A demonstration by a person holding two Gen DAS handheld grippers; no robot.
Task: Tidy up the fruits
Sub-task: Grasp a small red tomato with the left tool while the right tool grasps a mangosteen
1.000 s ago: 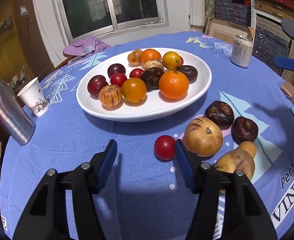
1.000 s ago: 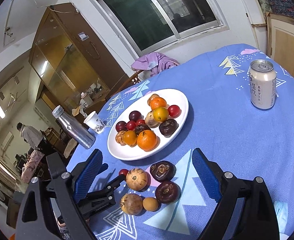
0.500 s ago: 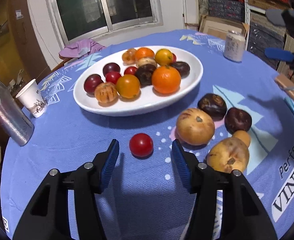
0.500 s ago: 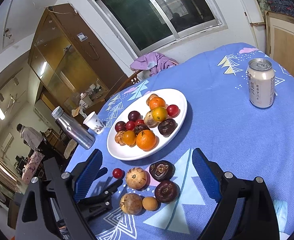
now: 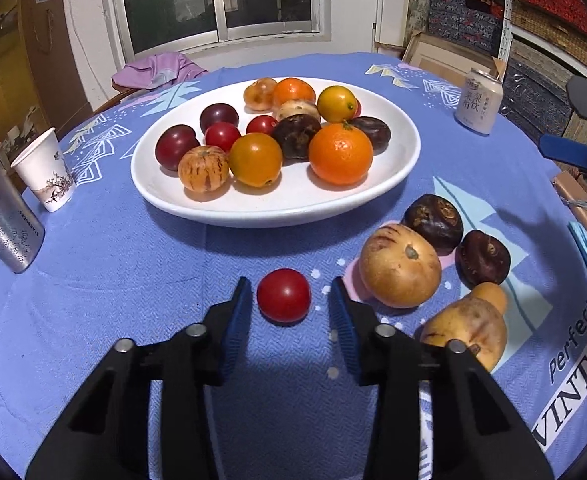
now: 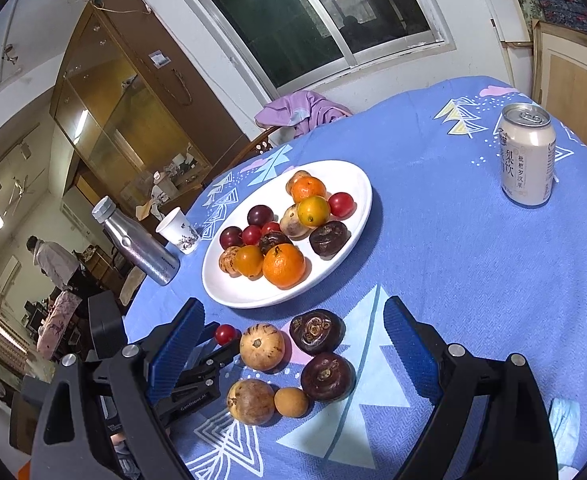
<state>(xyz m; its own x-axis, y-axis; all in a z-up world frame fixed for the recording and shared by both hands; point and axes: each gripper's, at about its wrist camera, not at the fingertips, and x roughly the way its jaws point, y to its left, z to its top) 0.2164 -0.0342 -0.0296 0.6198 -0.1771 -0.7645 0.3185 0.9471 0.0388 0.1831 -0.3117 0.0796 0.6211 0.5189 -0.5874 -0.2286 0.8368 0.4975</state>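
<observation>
Partly hidden behind our left gripper [image 5: 289, 308], the yellow-brown fruit [image 5: 467, 330] is cut off at its near edge. Its jaws are closing around the red cherry tomato [image 5: 284, 295] on the blue tablecloth [image 5: 133, 272], pads not yet touching, narrower than a second ago. Our right gripper [image 6: 293, 344] hangs wide and empty above the loose fruit near the white plate [image 6: 229, 288].

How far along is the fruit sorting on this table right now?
Mostly done: about a dozen fruits already sit on the white plate. In hand: the left gripper has its jaws closing around the small red fruit, not yet pressing it. Left: five more fruits lie on the tablecloth; the right gripper hangs open above them.
</observation>
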